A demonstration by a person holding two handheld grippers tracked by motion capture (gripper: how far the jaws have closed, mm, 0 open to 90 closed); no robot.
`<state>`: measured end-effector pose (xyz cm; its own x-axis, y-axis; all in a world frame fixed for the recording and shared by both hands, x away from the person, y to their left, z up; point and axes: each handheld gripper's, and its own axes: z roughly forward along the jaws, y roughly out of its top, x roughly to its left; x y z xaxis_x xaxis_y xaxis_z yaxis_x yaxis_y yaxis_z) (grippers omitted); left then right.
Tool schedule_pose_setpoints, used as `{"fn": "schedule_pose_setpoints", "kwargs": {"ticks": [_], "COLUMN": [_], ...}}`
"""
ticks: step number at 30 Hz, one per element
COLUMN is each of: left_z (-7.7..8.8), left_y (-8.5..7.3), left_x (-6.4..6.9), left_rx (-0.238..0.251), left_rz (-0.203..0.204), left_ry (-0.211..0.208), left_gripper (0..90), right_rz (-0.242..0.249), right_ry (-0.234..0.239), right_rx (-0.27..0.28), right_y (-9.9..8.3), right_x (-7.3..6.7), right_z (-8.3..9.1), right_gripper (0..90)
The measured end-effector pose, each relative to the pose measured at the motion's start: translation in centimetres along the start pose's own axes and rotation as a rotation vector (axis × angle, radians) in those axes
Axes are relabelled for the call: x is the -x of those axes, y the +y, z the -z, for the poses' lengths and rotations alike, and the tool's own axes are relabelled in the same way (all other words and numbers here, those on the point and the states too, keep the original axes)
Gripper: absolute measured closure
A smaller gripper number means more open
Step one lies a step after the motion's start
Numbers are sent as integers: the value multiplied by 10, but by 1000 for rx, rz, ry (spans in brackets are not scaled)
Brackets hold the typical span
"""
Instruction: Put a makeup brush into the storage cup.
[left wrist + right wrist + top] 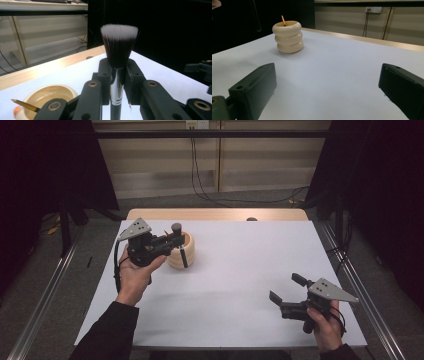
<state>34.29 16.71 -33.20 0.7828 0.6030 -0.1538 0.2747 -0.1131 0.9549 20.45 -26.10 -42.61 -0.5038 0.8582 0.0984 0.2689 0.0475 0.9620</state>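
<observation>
The makeup brush (119,50) stands upright between the closed jaws of the left gripper (176,241), clamped at its silver ferrule, bristles up (white-tipped, dark below), just above the cream holder (181,254). That ringed holder (287,37) sits on the white table (240,270) with 1 thin orange-tipped stick (283,20) inside. Well away from the holder, the right gripper (287,287) hangs low over the table, jaws spread wide and empty.
</observation>
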Motion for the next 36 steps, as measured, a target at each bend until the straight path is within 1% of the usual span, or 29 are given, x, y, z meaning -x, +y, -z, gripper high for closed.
{"fn": "schedule_pose_setpoints", "kwargs": {"ticks": [1,3,4,5,6,7,8,9,10,11,12,13,14,15,18,19,20,21,22,23,24,26,30,31,32,33,34,35,36], "left_z": [0,0,1,0,0,-1,-1,0,-1,-1,-1,-2,-2,-3,-5,-5,-6,-7,-8,-9,-11,-14,-20,-21,-22,-23,-24,-25,-27], "left_y": [1,4,5,6,7,8,9,10,11,12,12,13,15,15,20,22,23,24,25,25,26,26,26,26,26,26,27,26,26], "left_x": [-2,-5,-6,-8,-10,-12,-13,-15,-16,-17,-18,-20,-21,-23,-26,-28,-28,-31,-32,-34,-35,-39,-43,-45,-45,-46,-47,-48,-48], "left_rx": [8,7,0,9,-4,8,6,3,15,10,15,19,13,14,13,13,13,17,17,21,18,23,15,13,9,14,8,19,18], "left_rz": [7,2,4,8,5,7,7,10,14,13,16,12,14,4,7,-1,5,2,4,-1,7,8,10,3,2,6,3,11,14], "left_ry": [-6,3,20,19,40,36,35,47,45,50,67,55,60,62,78,84,99,99,118,118,131,130,150,145,155,151,164,152,153], "left_gripper": [774,774,774,774,774,774,774,774,774,774,774,774,774,774,774,774,774,774,774,774,774,774,774,774,774,774,773,774,774], "right_rz": [-1,-2,-1,-3,-11,-8,-6,-3,-11,-5,-2,-7,-5,-2,-2,-7,1,-1,1,12,19,8,16,16,21,20,19,15,15], "right_ry": [-1,-5,-14,-18,-27,-29,-33,-37,-42,-41,-43,-53,-56,-61,-72,-77,-71,-70,-65,-69,-69,-83,-81,-80,-85,-82,-80,-81,-80], "right_rx": [-1,-2,5,4,3,1,-1,-2,2,5,5,12,15,20,30,27,22,20,15,17,16,26,27,27,28,28,26,29,28], "right_y": [-1,-3,-4,-5,-6,-7,-9,-10,-11,-13,-13,-14,-15,-16,-17,-18,-18,-19,-19,-20,-20,-21,-21,-21,-21,-21,-21,-21,-21], "right_x": [1,3,4,5,6,6,6,6,5,5,5,5,5,5,6,5,5,5,5,6,6,7,7,7,7,7,8,7,8], "right_z": [2,5,6,7,8,9,10,11,12,13,14,14,15,15,15,14,14,13,13,12,12,12,12,12,12,12,12,12,13], "right_gripper": [7,7,7,8,13,17,18,18,18,18,19,17,10,6,0,0,0,0,0,0,0,0,0,0,0,0,0,0,0]}}
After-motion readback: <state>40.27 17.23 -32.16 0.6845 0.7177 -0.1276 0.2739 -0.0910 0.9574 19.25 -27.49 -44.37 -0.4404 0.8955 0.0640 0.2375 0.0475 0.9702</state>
